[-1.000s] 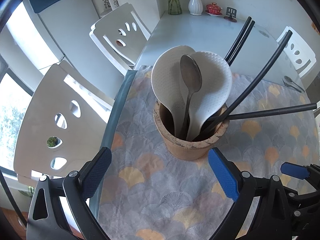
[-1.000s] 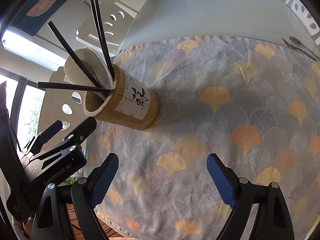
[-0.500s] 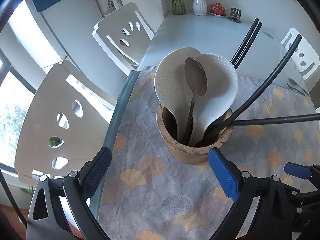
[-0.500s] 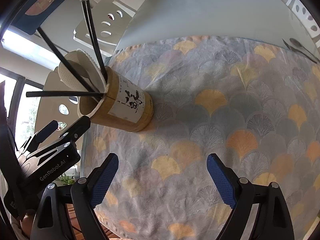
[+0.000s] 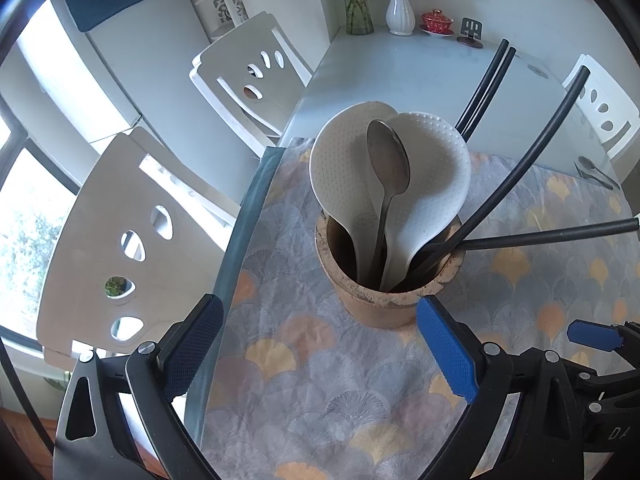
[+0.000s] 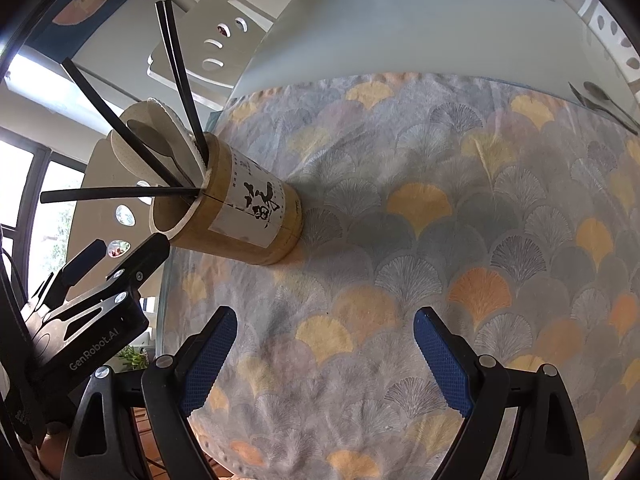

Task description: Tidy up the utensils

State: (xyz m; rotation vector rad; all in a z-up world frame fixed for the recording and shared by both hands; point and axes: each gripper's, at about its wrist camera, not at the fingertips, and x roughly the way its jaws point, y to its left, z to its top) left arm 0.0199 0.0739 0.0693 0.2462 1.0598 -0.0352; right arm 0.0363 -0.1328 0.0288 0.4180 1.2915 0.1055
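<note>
- Bamboo utensil holder (image 5: 390, 280) stood upright on a cloth (image 5: 320, 380) patterned with grey and orange fans, close to the table's left edge as the left wrist view saw it.
- A paper label with black brush characters (image 6: 256, 204) was on the holder's side, seen in the right wrist view.
- Inside the holder: two white dotted rice paddles (image 5: 344, 172), bowls up and leaning against each other; one metal spoon (image 5: 388, 164) resting in front of them, bowl up.
- Four black chopsticks (image 5: 520, 172) also stood in the holder, splayed to the right in the left wrist view; two ran close together toward the far table (image 5: 486, 80), one lay nearly level (image 5: 552, 236).
- Left gripper (image 5: 320, 344) hovered just short of the holder, jaws spread wide, nothing between the blue pads (image 5: 446, 350); the right-hand pad sat near the holder's base, contact not certain.
- Right gripper (image 6: 324, 352) hung over bare cloth to the right of the holder, jaws wide apart and empty, well clear of it.
- Two more metal utensils (image 6: 604, 106) lay on the glass table beyond the far right corner of the cloth; type hard to tell.
- White chairs (image 5: 124, 240) stood along the table's left side; a white vase with flowers (image 5: 399, 12) and a red lidded cup (image 5: 437, 22) sat at the far end.
</note>
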